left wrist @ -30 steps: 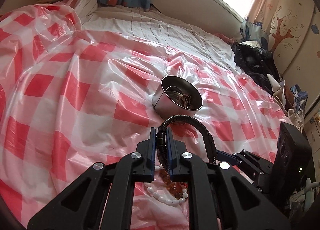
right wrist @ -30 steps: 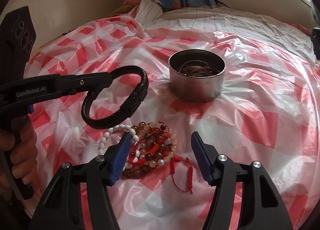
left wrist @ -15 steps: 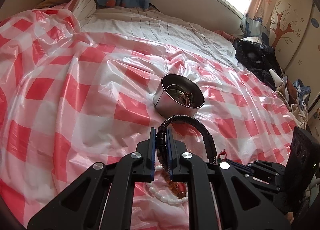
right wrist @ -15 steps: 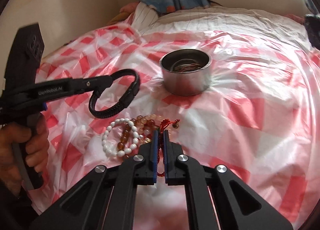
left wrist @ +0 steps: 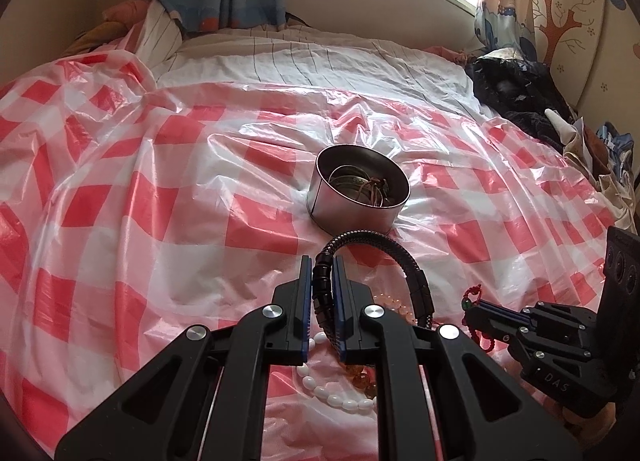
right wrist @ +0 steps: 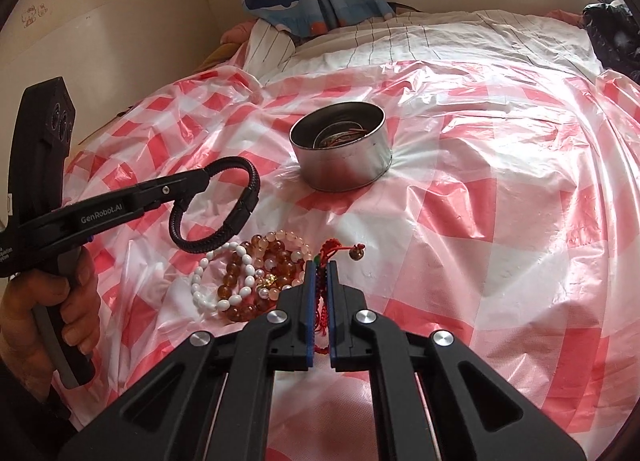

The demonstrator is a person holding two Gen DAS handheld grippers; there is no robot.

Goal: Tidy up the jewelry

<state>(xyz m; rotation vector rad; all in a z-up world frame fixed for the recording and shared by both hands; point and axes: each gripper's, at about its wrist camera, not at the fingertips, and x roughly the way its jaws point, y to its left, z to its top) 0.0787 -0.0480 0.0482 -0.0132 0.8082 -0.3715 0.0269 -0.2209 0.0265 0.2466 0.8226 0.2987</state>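
At the far left of the right wrist view a hand (right wrist: pixel 48 325) grips the handle of the left gripper (right wrist: pixel 202 177), its fingers only partly in frame and the wrist cut off by the dark edge. The left gripper's tips are pressed onto a black braided bracelet (right wrist: pixel 240 209), which hangs off them as a loop held just above the red-and-white checked plastic sheet (right wrist: pixel 500 261). In the left wrist view the same black bracelet (left wrist: pixel 400 257) arcs out from between the blue pads (left wrist: pixel 306 301) of the left gripper (left wrist: pixel 322 285), and its lower half is hidden behind the black fingers.

Under the loop lies a pile of bead bracelets (right wrist: pixel 256 273), white, amber and pale orange, overlapping so that single strands are hard to separate; the near edge of the pile is covered by the right gripper's body.

Right of the pile, the right gripper (right wrist: pixel 320 285) is closed on a red cord bracelet (right wrist: pixel 322 293). The cord runs between its blue pads, and a small knotted end with a brownish bead pokes out past the tips. How much of the cord has left the sheet cannot be told.

Beyond these, toward the middle, a round metal tin (right wrist: pixel 340 153) stands upright on the sheet with a tangle of thin bangles inside that is too dim to sort out.
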